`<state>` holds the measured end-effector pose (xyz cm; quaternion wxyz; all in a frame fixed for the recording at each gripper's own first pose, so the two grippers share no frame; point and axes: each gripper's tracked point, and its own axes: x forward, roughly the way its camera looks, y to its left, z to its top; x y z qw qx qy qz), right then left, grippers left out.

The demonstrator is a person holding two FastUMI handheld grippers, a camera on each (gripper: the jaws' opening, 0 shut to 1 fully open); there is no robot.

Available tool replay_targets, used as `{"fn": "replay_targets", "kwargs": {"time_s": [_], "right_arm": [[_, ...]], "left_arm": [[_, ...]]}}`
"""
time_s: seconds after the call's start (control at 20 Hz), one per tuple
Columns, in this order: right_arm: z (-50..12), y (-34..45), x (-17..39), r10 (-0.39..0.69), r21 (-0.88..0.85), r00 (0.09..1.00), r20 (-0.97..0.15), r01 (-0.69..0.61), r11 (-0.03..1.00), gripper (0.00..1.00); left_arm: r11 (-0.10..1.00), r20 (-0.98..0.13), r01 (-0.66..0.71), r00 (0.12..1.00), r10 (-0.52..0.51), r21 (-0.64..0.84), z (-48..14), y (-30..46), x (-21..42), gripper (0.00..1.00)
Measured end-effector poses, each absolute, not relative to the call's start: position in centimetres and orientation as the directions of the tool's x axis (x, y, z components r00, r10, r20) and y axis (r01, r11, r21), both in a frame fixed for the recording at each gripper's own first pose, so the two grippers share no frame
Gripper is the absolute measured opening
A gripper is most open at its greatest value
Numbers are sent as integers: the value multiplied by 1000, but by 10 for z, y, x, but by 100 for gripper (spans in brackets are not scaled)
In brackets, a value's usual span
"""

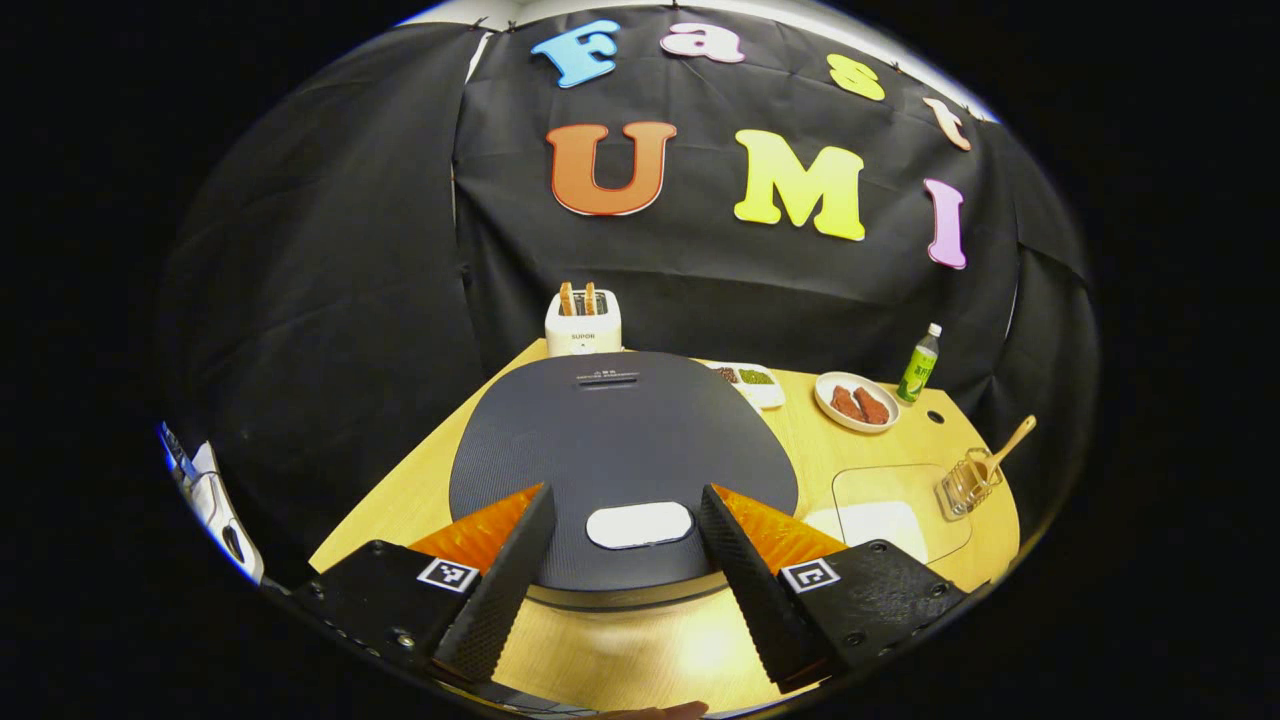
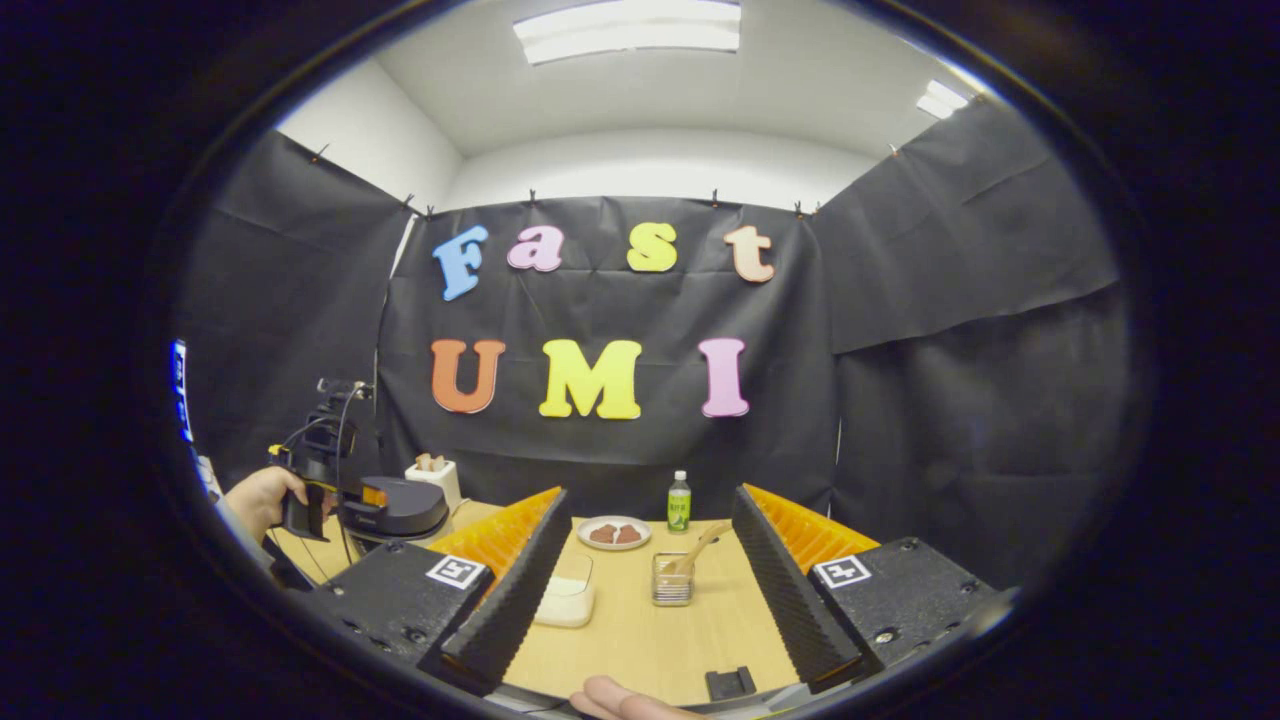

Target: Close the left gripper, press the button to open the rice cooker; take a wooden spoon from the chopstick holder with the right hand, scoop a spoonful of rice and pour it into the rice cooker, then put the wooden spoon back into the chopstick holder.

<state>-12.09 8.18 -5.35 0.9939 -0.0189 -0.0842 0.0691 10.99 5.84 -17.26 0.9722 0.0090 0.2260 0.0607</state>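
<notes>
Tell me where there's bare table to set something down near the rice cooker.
Bare wood lies in front of the rice cooker, toward the near edge, and between the chopstick holder and that edge. It is crowded behind: toaster, plate, bottle, and the clear container beside the holder.

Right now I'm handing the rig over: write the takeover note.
Left claw: open, over the closed rice cooker, its button between the fingers, unpressed.
Right claw: open, empty, facing the chopstick holder with the wooden spoon in it; rice container to its left.
Done: nothing.
Left: close left claw, press, scoop, pour, return spoon.
</notes>
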Motion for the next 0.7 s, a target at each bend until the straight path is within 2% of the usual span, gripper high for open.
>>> {"fn": "replay_targets", "kwargs": {"time_s": [0.1,0.5,0.65,0.7], "right_arm": [[-56,86,-121,152,-51,975,165,-146,988,100],[-79,94,-103,175,-40,980,97,-172,984,98],[-80,89,-104,163,-59,981,102,-158,986,100],[-80,90,-104,163,-63,981,102,-157,986,97]], "left_arm": [[993,-428,-110,896,115,35,-172,60,107,94],[993,-386,-109,915,116,40,-181,59,108,95],[992,-382,-112,916,125,56,-186,58,110,95],[993,-370,-114,921,121,41,-182,59,111,94]]}}
